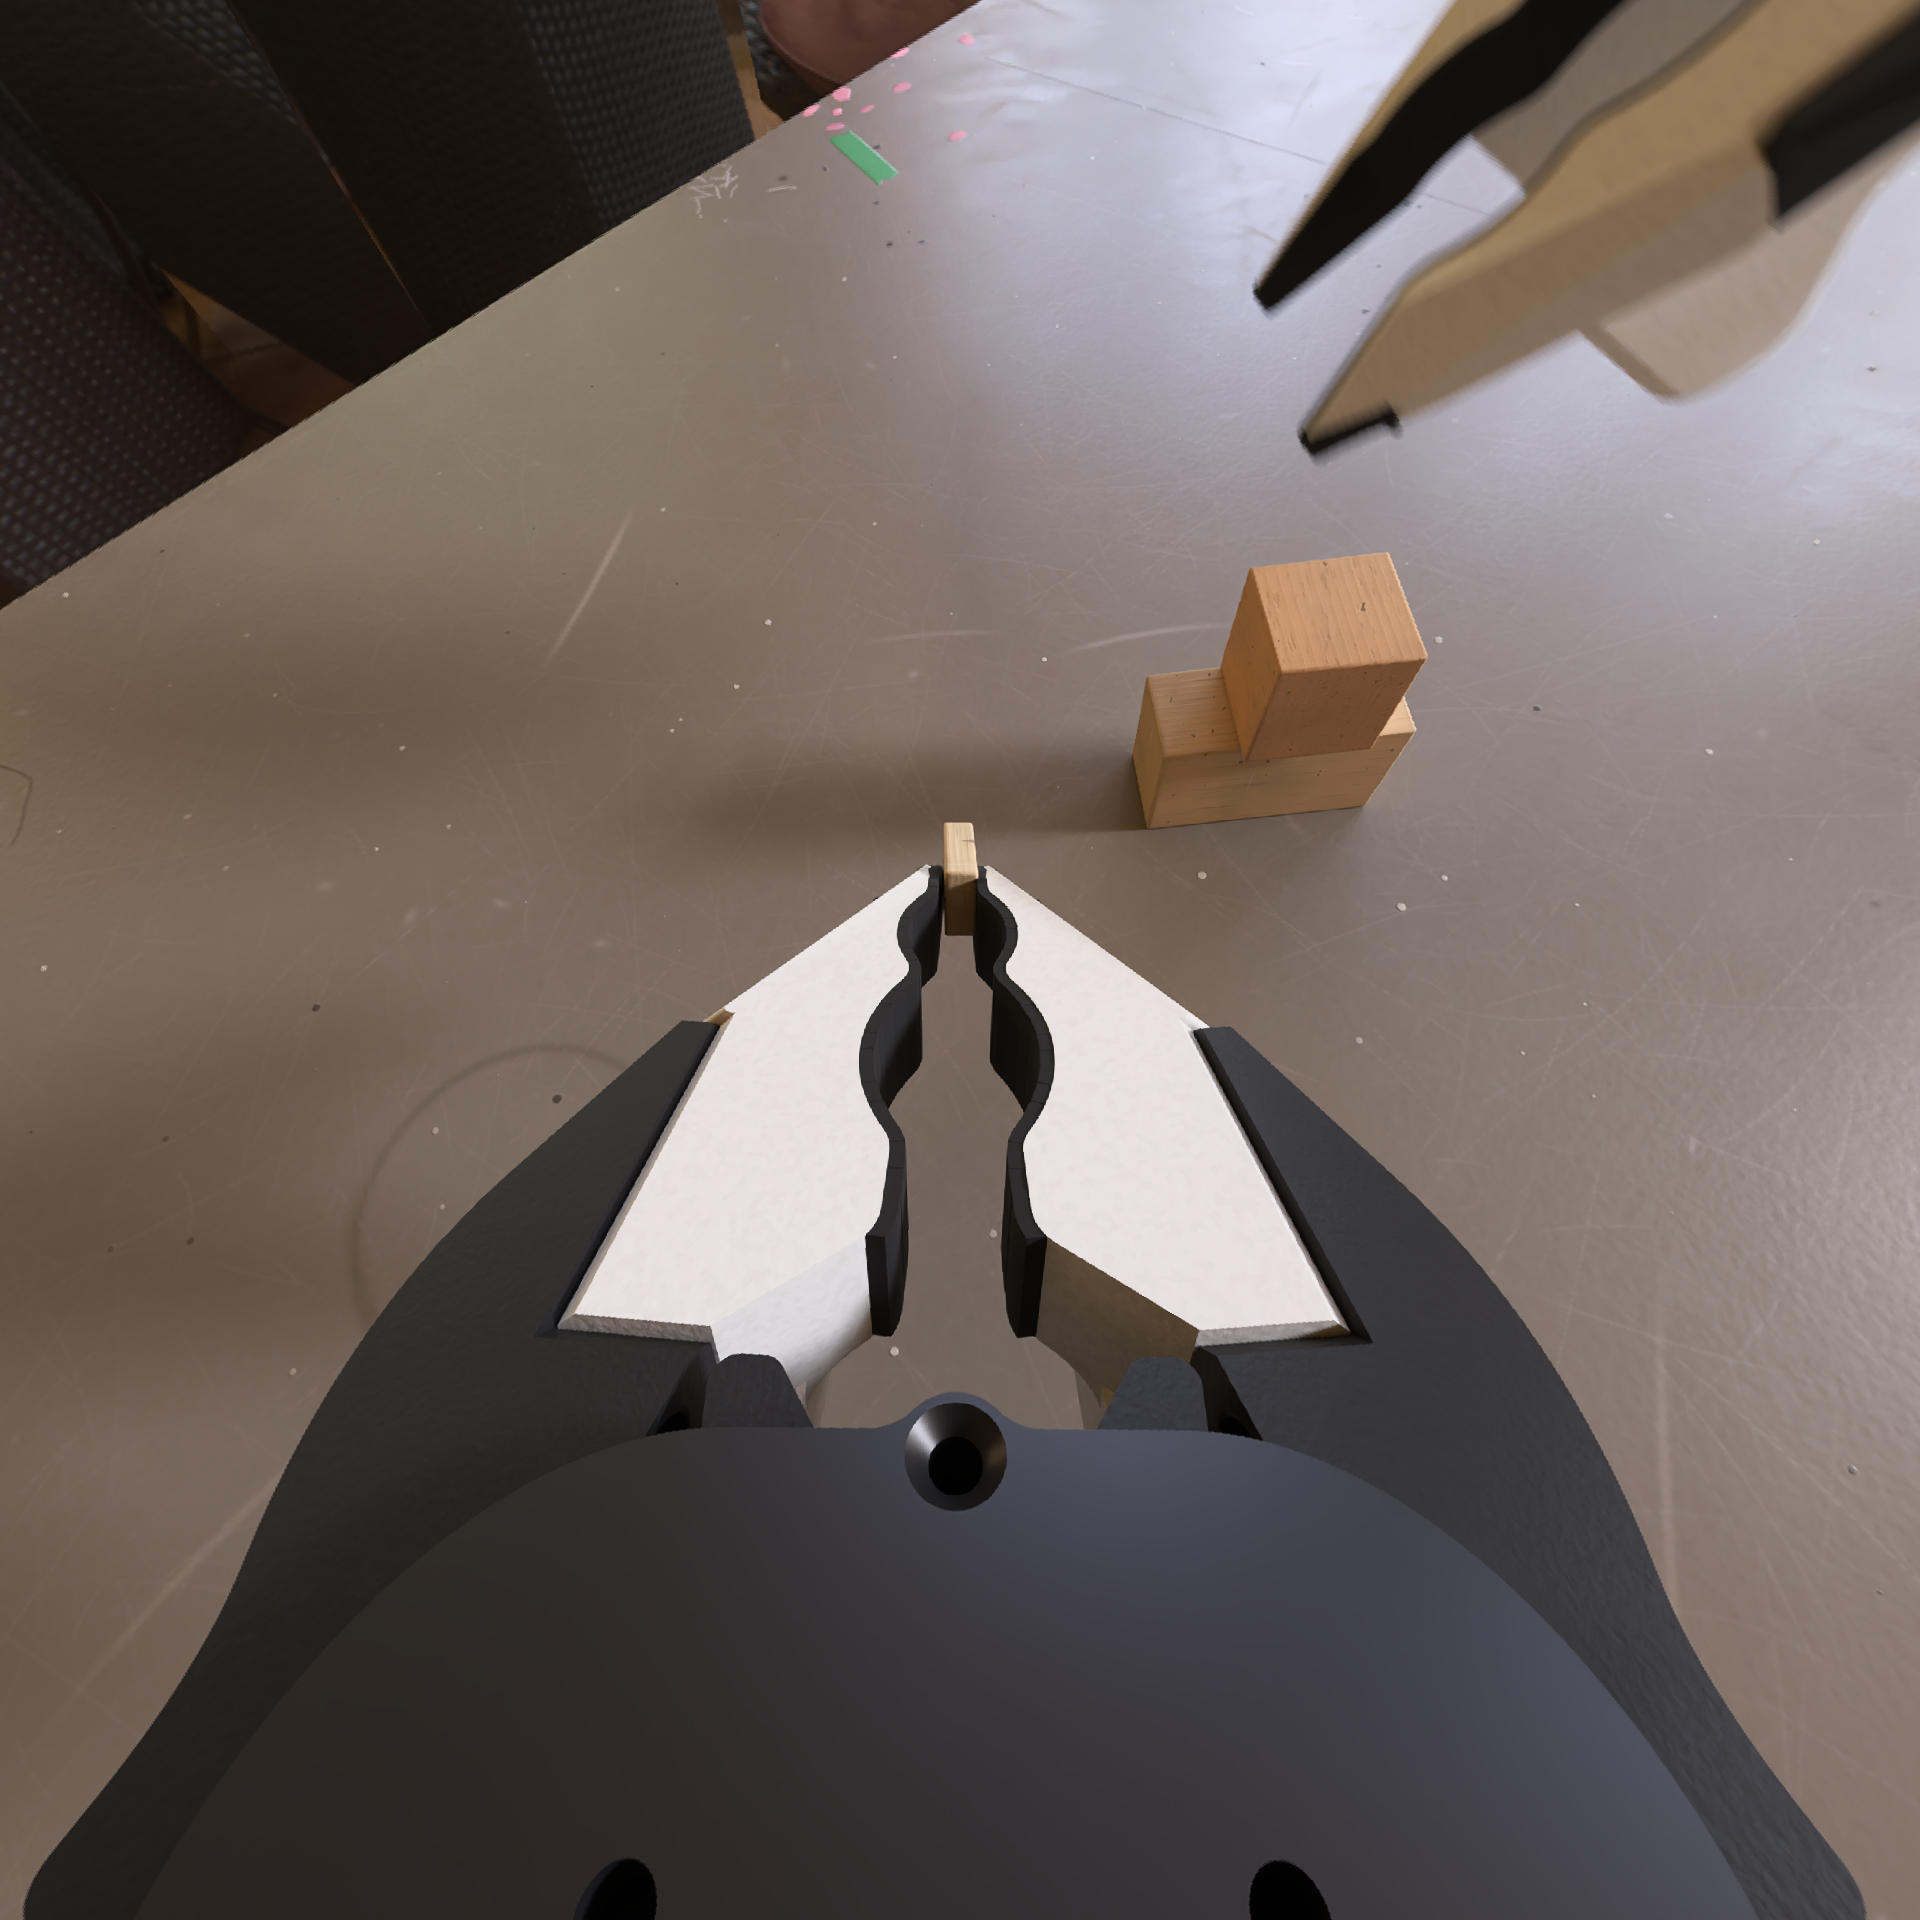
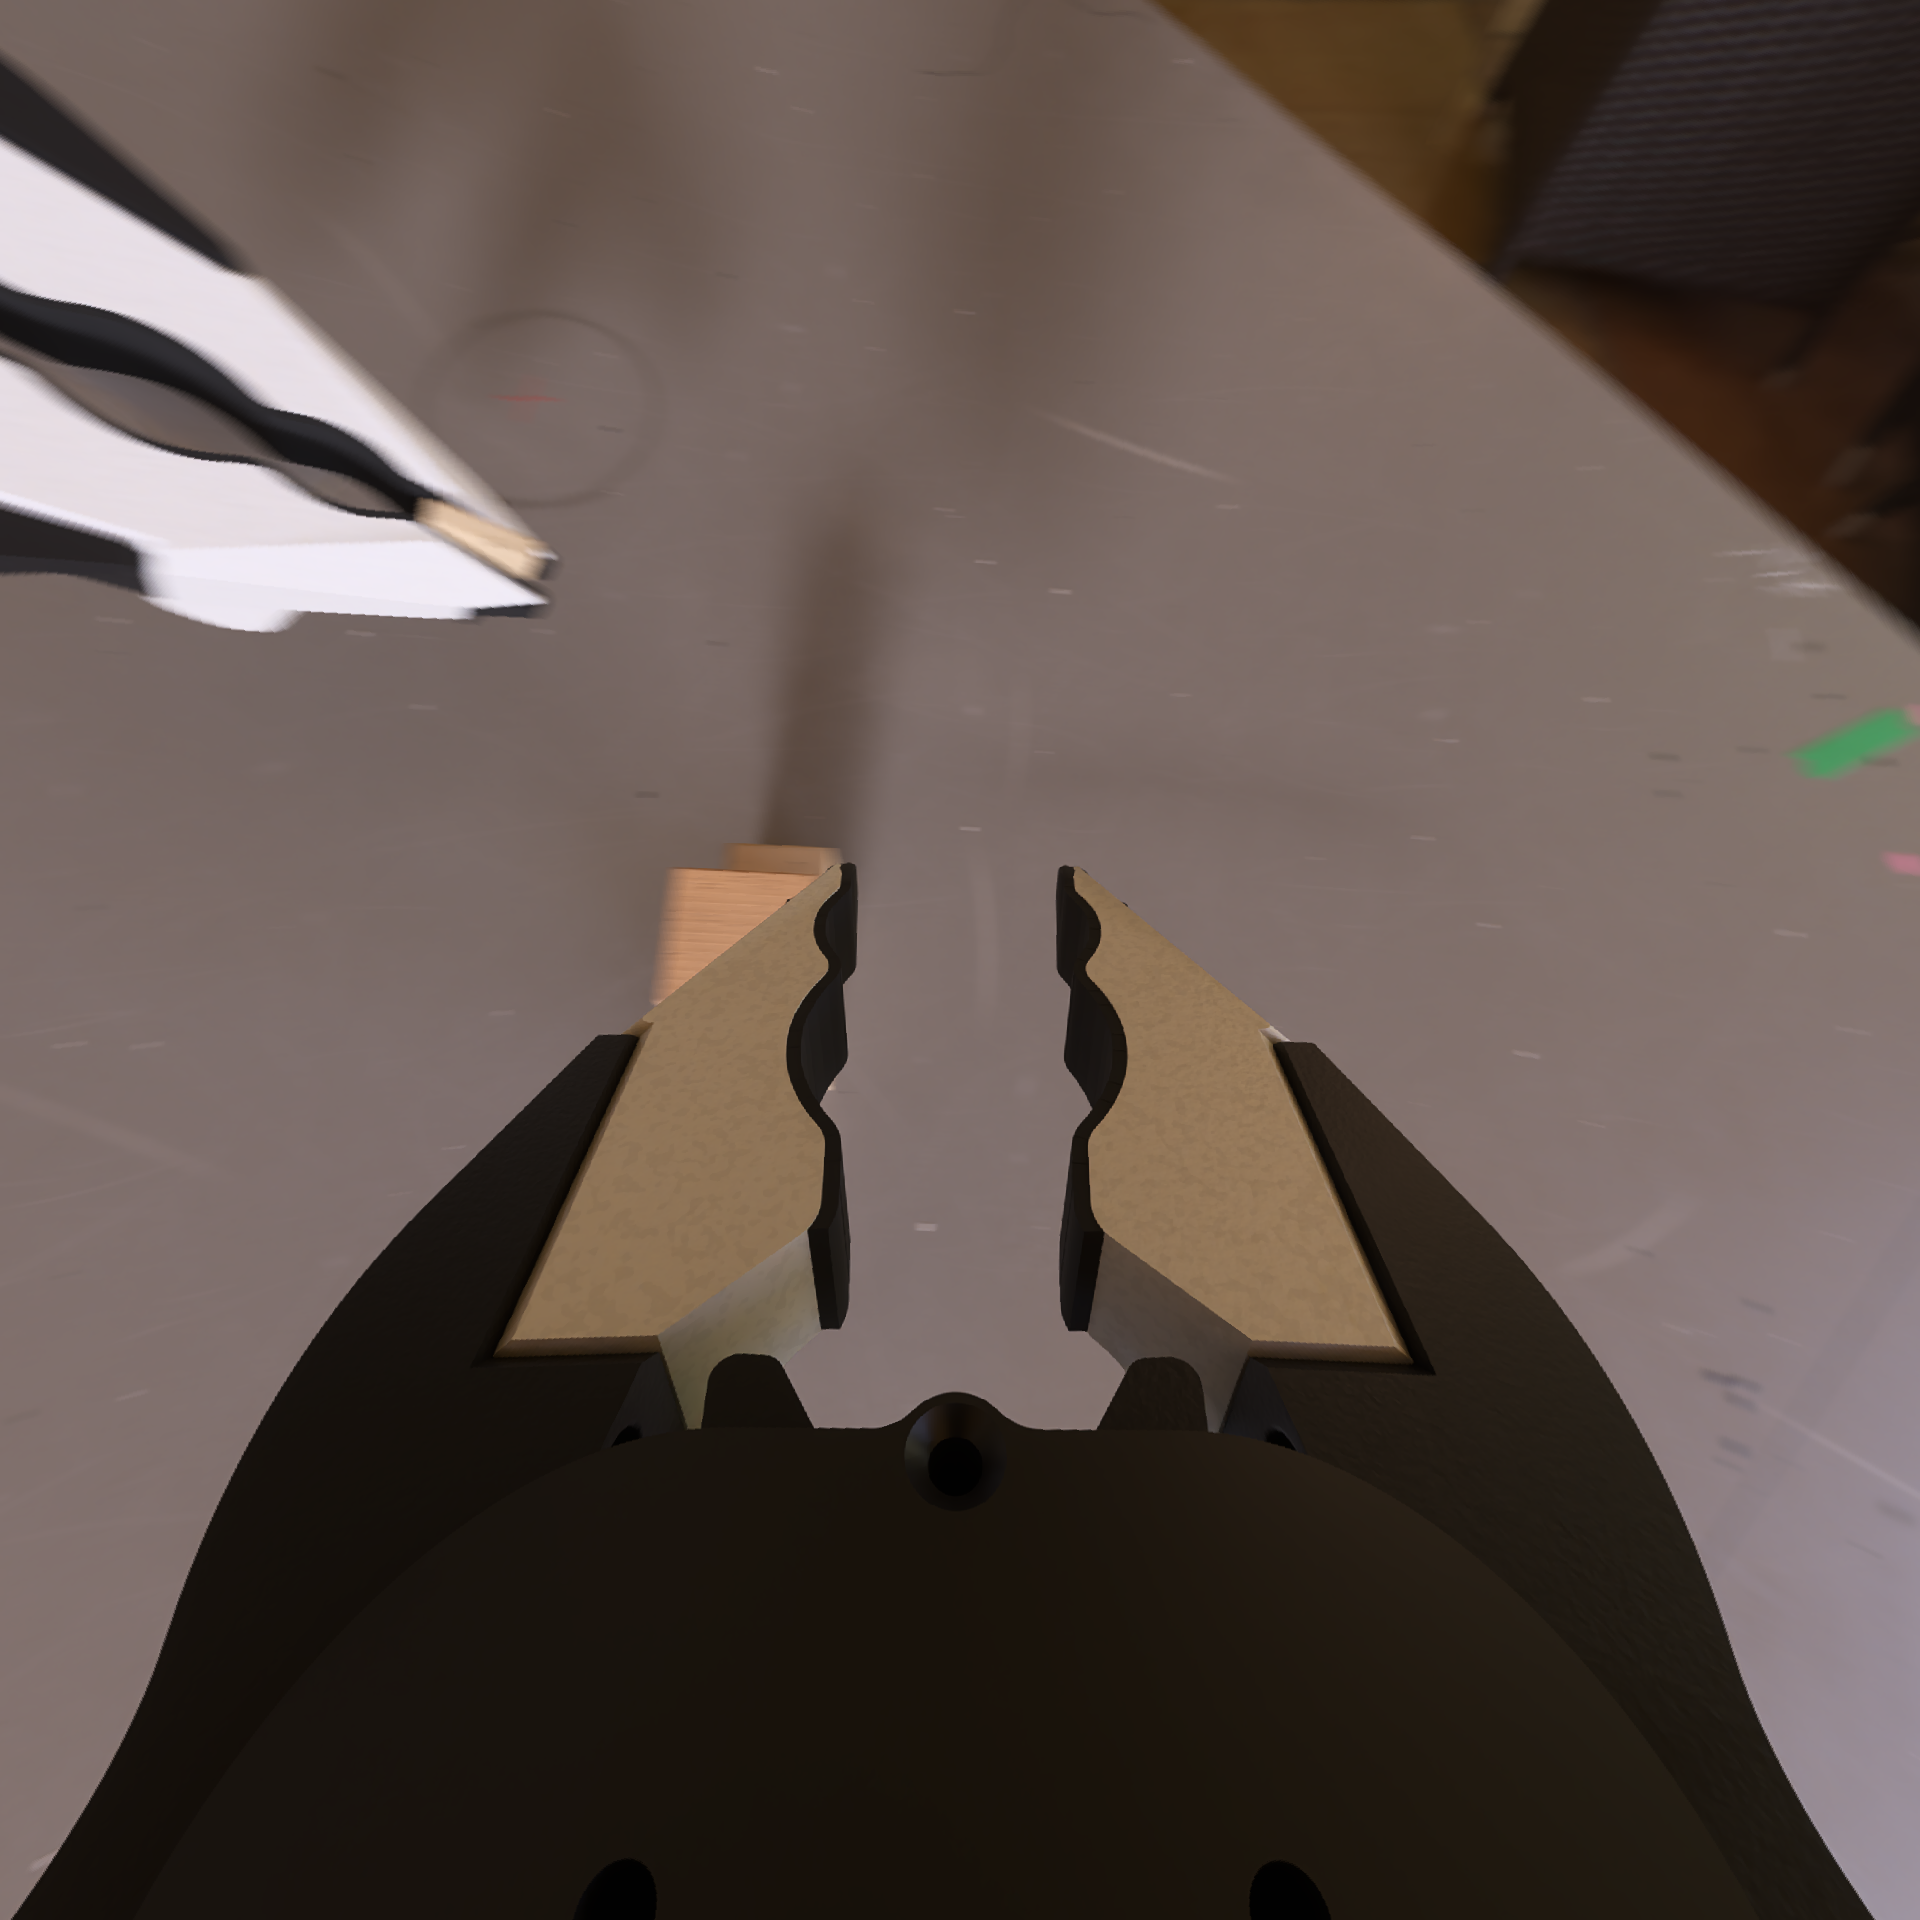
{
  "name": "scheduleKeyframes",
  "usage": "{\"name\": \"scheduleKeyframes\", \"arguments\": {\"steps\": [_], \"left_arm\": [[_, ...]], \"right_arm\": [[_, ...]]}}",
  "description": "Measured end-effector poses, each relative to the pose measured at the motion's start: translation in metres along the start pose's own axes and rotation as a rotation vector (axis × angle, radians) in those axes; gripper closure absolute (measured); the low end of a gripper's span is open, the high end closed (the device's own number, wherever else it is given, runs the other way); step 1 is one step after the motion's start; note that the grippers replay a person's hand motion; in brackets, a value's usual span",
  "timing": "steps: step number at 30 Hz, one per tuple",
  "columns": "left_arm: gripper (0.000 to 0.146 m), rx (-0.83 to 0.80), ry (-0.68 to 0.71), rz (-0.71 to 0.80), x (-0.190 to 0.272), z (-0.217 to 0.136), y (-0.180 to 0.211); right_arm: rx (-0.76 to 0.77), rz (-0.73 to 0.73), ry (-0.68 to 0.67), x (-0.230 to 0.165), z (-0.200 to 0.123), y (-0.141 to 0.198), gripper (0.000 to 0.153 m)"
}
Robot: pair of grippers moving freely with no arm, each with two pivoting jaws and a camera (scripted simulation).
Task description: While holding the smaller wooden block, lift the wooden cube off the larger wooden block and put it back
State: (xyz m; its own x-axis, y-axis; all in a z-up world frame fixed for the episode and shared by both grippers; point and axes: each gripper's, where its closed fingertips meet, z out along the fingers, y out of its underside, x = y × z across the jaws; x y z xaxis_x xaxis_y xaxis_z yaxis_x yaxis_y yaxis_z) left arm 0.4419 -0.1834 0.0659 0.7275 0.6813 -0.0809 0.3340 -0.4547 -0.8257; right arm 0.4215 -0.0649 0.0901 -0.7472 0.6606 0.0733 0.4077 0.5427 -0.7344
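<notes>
Smaller wooden block [image 1: 958, 878] long axis pointing forward, pinched in left gripper [image 1: 958, 883] fingertips, right gripper [image 2: 956, 904] gaping (holding nothing), wooden cube [image 1: 1322, 655] atop larger wooden block [image 1: 1262, 764], mid-table [image 1: 623, 727].

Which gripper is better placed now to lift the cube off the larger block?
The right gripper: it is open, empty and near the wooden cube on the larger block. The left gripper is shut on the smaller block.

Scuffed grey table [image 1: 623, 727] — dark chairs [image 1: 312, 208]

Orange-brown wooden cube [image 1: 1325, 655] — paler larger wooden block [image 1: 1262, 774].
</notes>
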Motion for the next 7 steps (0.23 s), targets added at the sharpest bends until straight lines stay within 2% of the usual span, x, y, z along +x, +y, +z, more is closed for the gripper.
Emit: {"name": "scheduleKeyframes", "arguments": {"steps": [2,3,7], "left_arm": [[0.142,0.001,0.000,0.001,-0.001,0.000,0.000],[0.142,0.001,-0.001,0.001,-0.001,0.000,0.000],[0.142,0.001,-0.003,0.001,-0.002,0.000,0.000]], "right_arm": [[-0.023,-0.044,0.085,0.029,0.002,0.003,0.118],[-0.046,-0.071,0.082,0.038,0.008,0.007,0.119],[-0.150,-0.175,-0.030,0.046,0.038,0.024,0.119]]}}
